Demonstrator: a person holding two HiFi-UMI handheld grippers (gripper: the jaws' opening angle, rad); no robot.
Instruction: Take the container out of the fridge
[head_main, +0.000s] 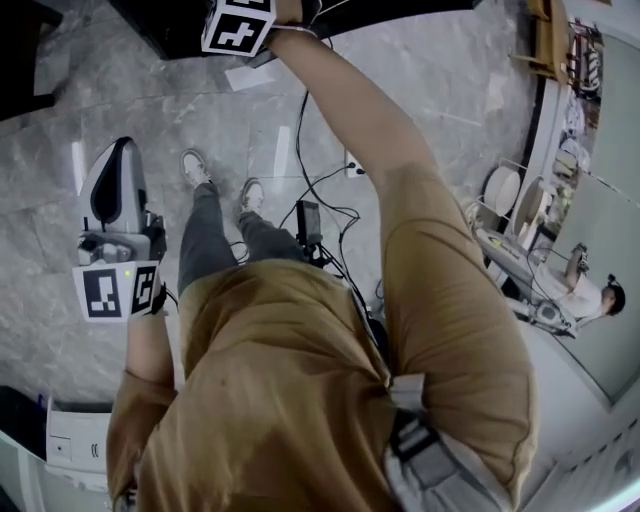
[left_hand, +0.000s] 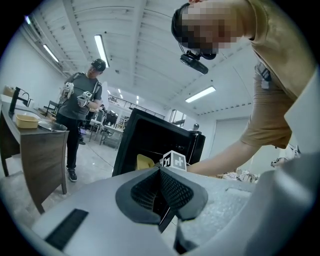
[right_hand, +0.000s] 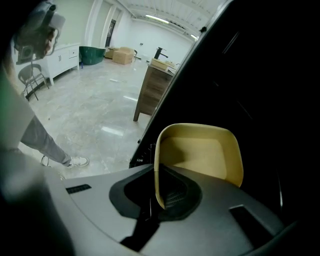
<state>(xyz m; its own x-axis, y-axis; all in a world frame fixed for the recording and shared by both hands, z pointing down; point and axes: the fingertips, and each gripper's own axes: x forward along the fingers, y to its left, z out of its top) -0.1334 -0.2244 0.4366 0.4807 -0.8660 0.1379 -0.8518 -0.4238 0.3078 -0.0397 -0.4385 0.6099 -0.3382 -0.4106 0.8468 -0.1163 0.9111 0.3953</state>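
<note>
A pale yellow container (right_hand: 200, 152) stands tilted at the mouth of the black fridge (right_hand: 260, 90). My right gripper (right_hand: 157, 192) is shut on its left rim, which runs edge-on between the pads. In the left gripper view the same yellow container (left_hand: 145, 161) shows in front of the dark fridge (left_hand: 150, 140), just left of the right gripper's marker cube (left_hand: 173, 161). My left gripper (left_hand: 161, 192) is shut with nothing in it and points towards the fridge from a distance. In the head view the left gripper (head_main: 122, 150) hangs over the floor at left. The right gripper's marker cube (head_main: 240, 25) is at the top edge, its jaws hidden.
A wooden table (left_hand: 35, 145) with a tray stands at left, and another person (left_hand: 82, 110) is behind it. Cables (head_main: 320, 200) trail over the marble floor by my feet. A counter with dishes (head_main: 520, 210) runs along the right. A white box (head_main: 75, 445) sits at lower left.
</note>
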